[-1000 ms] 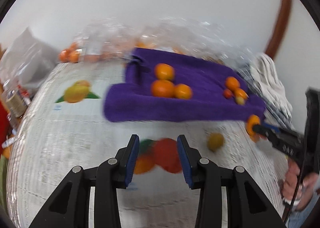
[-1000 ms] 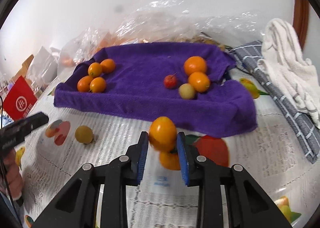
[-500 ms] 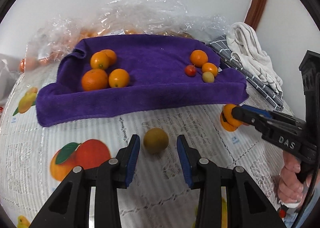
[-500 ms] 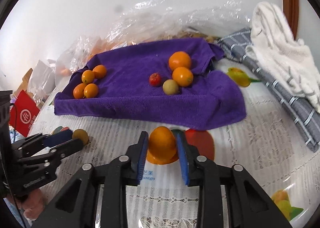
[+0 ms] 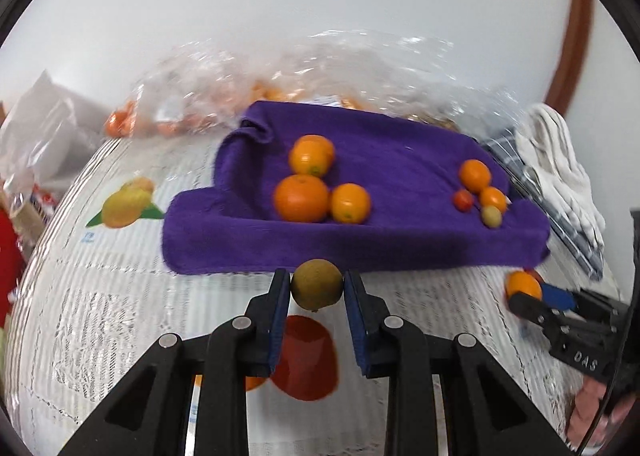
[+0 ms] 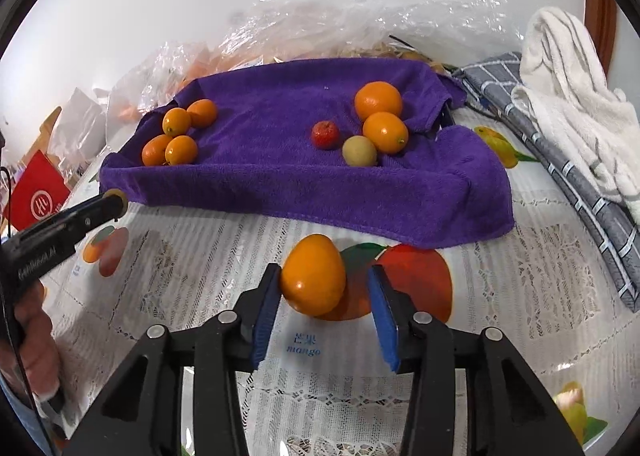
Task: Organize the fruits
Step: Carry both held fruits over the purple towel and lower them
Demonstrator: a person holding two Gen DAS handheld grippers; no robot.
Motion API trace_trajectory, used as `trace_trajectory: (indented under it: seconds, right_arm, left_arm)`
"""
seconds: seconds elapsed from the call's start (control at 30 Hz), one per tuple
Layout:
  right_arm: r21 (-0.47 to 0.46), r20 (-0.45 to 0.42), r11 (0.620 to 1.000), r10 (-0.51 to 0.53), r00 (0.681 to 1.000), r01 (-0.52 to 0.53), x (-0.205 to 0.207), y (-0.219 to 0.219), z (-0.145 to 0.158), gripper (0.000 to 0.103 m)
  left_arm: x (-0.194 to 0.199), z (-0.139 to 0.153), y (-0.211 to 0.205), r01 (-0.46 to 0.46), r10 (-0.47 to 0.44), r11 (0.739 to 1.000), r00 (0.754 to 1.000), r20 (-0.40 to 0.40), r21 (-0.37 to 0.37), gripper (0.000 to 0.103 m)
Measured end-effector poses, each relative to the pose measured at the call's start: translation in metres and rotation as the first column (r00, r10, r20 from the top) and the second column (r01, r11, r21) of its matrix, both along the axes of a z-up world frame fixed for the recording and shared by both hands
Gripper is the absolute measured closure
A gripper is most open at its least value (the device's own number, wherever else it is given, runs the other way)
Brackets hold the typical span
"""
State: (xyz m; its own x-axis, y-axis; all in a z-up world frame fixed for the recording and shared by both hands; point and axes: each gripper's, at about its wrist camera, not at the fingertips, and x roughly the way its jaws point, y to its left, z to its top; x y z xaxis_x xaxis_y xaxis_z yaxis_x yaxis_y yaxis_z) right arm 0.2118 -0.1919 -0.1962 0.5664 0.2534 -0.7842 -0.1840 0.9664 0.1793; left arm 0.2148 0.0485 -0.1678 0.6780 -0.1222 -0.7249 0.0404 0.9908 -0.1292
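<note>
My left gripper (image 5: 316, 288) is shut on a small brown-green fruit (image 5: 317, 283) and holds it just in front of the purple towel (image 5: 384, 240). My right gripper (image 6: 323, 288) is open; an orange fruit (image 6: 313, 274) sits on the tablecloth touching the left finger, with a gap to the right finger. On the towel, several oranges (image 6: 176, 136) lie at the left. Two oranges (image 6: 378, 101), a small red fruit (image 6: 325, 134) and a green-brown fruit (image 6: 359, 151) lie at the right. The right gripper with its orange also shows in the left wrist view (image 5: 524, 288).
A white lace tablecloth with printed fruit pictures (image 6: 520, 296) covers the table. Clear plastic bags (image 6: 360, 16) with more fruit lie behind the towel. A grey checked cloth (image 6: 560, 160) and a white towel (image 6: 572, 96) lie at the right. A red box (image 6: 36, 196) stands at the left.
My left gripper closed on the brown-green fruit and lifted it toward the towel. My right gripper opened, and the orange now rests on the cloth against its left finger.
</note>
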Motion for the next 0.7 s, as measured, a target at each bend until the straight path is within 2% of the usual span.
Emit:
trace_trajectory:
  seconds: [0.07,0.17,0.27,0.43,0.7]
  right_arm:
    - [-0.004,0.016,1.0,0.005,1.0,-0.005,-0.002,0.002,0.001,0.071]
    - [-0.023,0.029,1.0,-0.014,0.999,0.014,-0.003,0.001,0.003,0.071]
    - [0.008,0.044,0.999,-0.031,0.999,0.031,-0.004,-0.006,0.007,0.071]
    - [0.053,0.095,0.997,-0.067,0.993,0.062,-0.008,-0.015,0.018,0.071]
    - [0.091,0.122,0.992,-0.098,0.988,0.087,-0.009,-0.025,0.027,0.071]
  left_arm:
    - [0.002,-0.002,0.003,-0.021,0.021,1.0,1.0,-0.007,-0.003,0.076]
    - [0.004,-0.003,0.008,-0.044,0.044,0.999,0.999,-0.01,-0.004,0.076]
    - [0.002,0.0,0.012,-0.042,0.042,0.998,0.999,-0.003,-0.039,0.076]
    - [-0.004,0.01,0.018,-0.055,0.058,0.995,0.998,0.039,-0.078,0.076]
    - [-0.011,0.024,0.031,-0.08,0.094,0.99,0.988,0.121,-0.118,0.076]
